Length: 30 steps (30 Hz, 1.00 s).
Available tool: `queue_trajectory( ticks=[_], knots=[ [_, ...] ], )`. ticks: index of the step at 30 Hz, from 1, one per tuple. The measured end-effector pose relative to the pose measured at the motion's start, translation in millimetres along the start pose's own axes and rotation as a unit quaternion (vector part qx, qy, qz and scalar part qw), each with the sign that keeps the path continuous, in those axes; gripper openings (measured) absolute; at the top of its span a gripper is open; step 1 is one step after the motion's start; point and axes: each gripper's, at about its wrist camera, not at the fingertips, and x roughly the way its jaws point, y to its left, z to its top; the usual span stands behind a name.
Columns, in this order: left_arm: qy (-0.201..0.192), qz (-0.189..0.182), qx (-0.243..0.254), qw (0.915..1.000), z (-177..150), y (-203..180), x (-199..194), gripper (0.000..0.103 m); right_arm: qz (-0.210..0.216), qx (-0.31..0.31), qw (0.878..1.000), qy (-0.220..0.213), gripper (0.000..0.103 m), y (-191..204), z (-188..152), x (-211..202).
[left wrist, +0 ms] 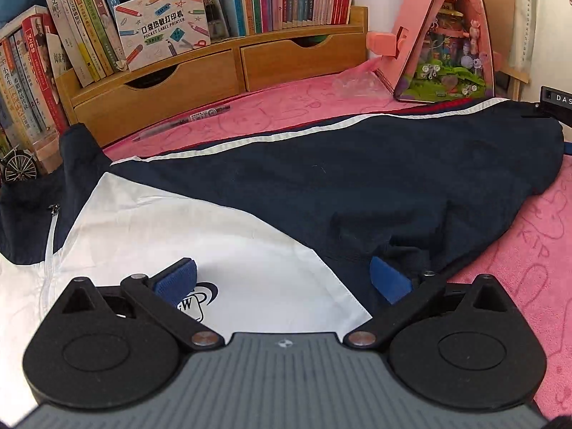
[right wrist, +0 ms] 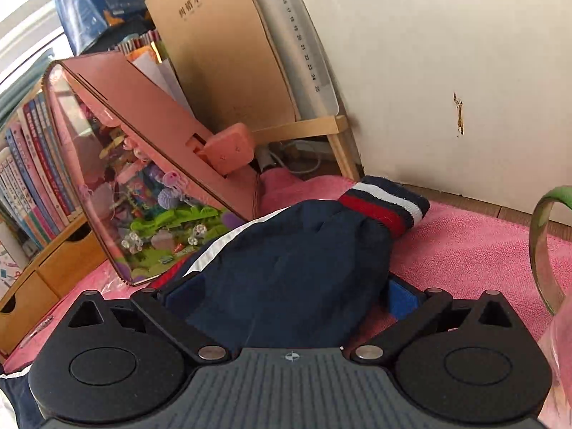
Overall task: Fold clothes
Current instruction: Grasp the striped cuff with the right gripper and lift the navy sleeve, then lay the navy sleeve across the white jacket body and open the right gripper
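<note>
A navy and white jacket (left wrist: 321, 186) lies spread on a pink towel (left wrist: 529, 250); a white panel with a printed logo (left wrist: 178, 228) faces me and a zip runs down its left side. My left gripper (left wrist: 282, 280) hovers open over that panel, its blue pads (left wrist: 175, 279) wide apart and gripping nothing. In the right wrist view the navy sleeve (right wrist: 286, 275), ending in a red, white and navy striped cuff (right wrist: 386, 203), lies folded on the towel (right wrist: 464, 250). My right gripper (right wrist: 291, 296) is open at full width with the sleeve lying loose between its fingers.
A wooden desk shelf (left wrist: 214, 82) with two drawers and rows of books stands behind the jacket, with a pen (left wrist: 186, 121) in front of it. A pink triangular toy house (left wrist: 447, 35) stands at the back right. A glass cup with a green handle (right wrist: 540, 246) is at the right, near the wall.
</note>
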Motion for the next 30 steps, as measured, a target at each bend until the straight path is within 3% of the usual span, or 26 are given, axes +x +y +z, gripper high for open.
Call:
queue_trajectory(
  ticks=[3, 4, 5, 6, 8, 10, 13, 15, 18, 20, 21, 22, 25, 28, 30],
  knots=[
    [-0.002, 0.005, 0.016, 0.9999, 7.5, -4.3, 4.3, 0.103, -0.029, -0.024, 0.999, 0.013, 0.103, 11.6, 9.5, 16.8],
    [0.001, 0.008, 0.021, 0.9997, 11.0, -5.9, 5.9, 0.103, -0.046, -0.037, 0.998, 0.019, 0.092, 18.7, 10.9, 18.5],
    [0.008, 0.009, 0.024, 0.9997, 12.5, -5.3, 4.7, 0.103, -0.065, -0.05, 0.996, 0.021, 0.071, 26.4, 10.5, 16.8],
    [0.016, 0.005, 0.019, 0.9997, 11.3, 0.1, -1.3, 0.103, -0.069, -0.054, 0.996, 0.015, 0.014, 32.8, 8.7, 9.6],
    [0.02, -0.014, -0.003, 0.9997, 0.5, 21.5, -21.8, 0.103, -0.046, -0.044, 0.998, -0.014, 0.011, 42.9, 2.4, -14.7],
    [0.011, -0.025, -0.038, 0.9989, -18.9, 53.6, -49.4, 0.103, -0.034, -0.089, 0.992, -0.077, 0.011, 75.0, -11.0, -54.5],
    [-0.005, -0.016, -0.108, 0.994, -58.3, 112.5, -92.6, 0.103, 0.048, -0.209, 0.964, -0.155, 0.011, 153.8, -47.0, -113.7],
    [-0.011, 0.006, -0.173, 0.9849, -86.4, 157.6, -118.3, 0.103, 0.149, -0.282, 0.936, -0.146, 0.011, 215.4, -83.7, -135.6],
    [-0.013, 0.011, -0.288, 0.9574, -129.2, 224.4, -153.0, 0.103, 0.285, -0.382, 0.874, -0.098, 0.012, 300.5, -148.4, -159.0],
    [-0.02, 0.01, -0.336, 0.9416, -152.2, 251.5, -168.1, 0.103, 0.331, -0.441, 0.832, -0.055, 0.03, 339.5, -194.8, -168.4],
    [-0.023, 0.011, -0.349, 0.9367, -160.0, 260.2, -174.1, 0.103, 0.339, -0.469, 0.815, -0.032, 0.057, 356.1, -217.6, -173.2],
    [-0.025, 0.012, -0.355, 0.9344, -165.8, 265.3, -177.6, 0.103, 0.337, -0.488, 0.805, -0.015, 0.078, 363.5, -233.7, -177.6],
    [-0.022, 0.006, -0.354, 0.9348, -171.7, 269.3, -177.4, 0.103, 0.333, -0.52, 0.786, 0.01, 0.081, 364.0, -258.7, -189.9],
    [-0.023, -0.026, -0.348, 0.9369, -167.3, 262.6, -166.8, 0.103, 0.33, -0.524, 0.785, 0.001, 0.095, 346.4, -256.4, -206.7],
    [-0.026, -0.048, -0.351, 0.9348, -161.7, 255.8, -155.8, 0.103, 0.33, -0.508, 0.795, 0.002, 0.1, 334.0, -243.0, -208.8]
  ],
)
